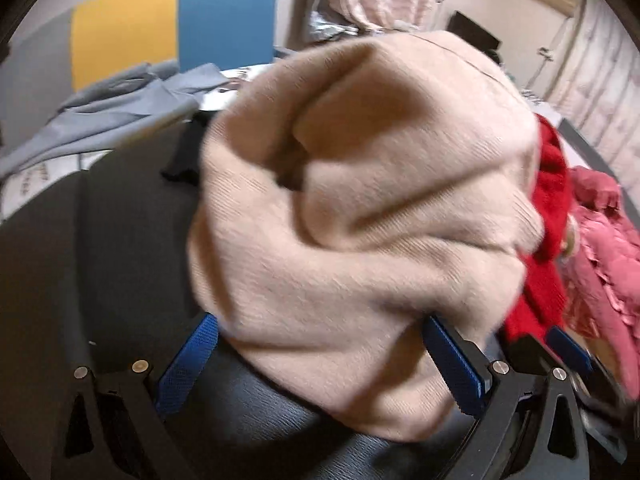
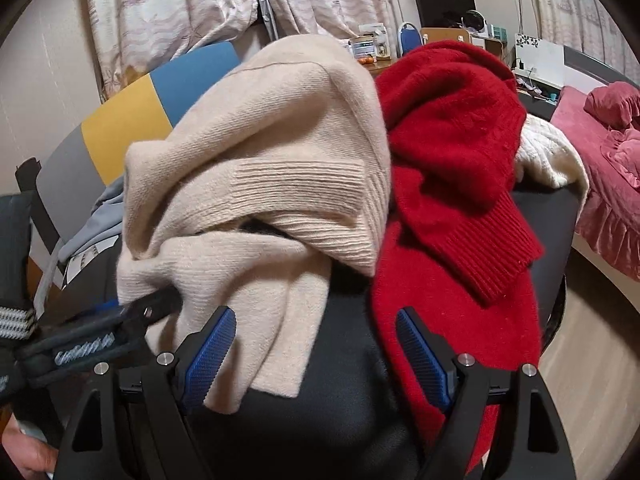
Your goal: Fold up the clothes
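Both grippers share one build: black plastic arms with triangular cut-outs, silver round screws at the pivots, and blue ribbed pads on the inner finger faces. The right gripper point(image 2: 316, 344) fills the bottom of its view. The left gripper point(image 1: 320, 364) fills the bottom of its own; seen at lower left of the right view, it carries blurred white lettering beside a black-and-white striped strap.

A strip of bare black worktop point(image 2: 344, 420) lay open between the right gripper's point(image 2: 316, 356) spread fingers point(image 2: 212, 352). The beige sweater point(image 2: 260, 168) and red sweater point(image 2: 452, 152) blocked the way ahead, and the left gripper point(image 2: 132, 312) crowded the left side, its tip against the beige heap.
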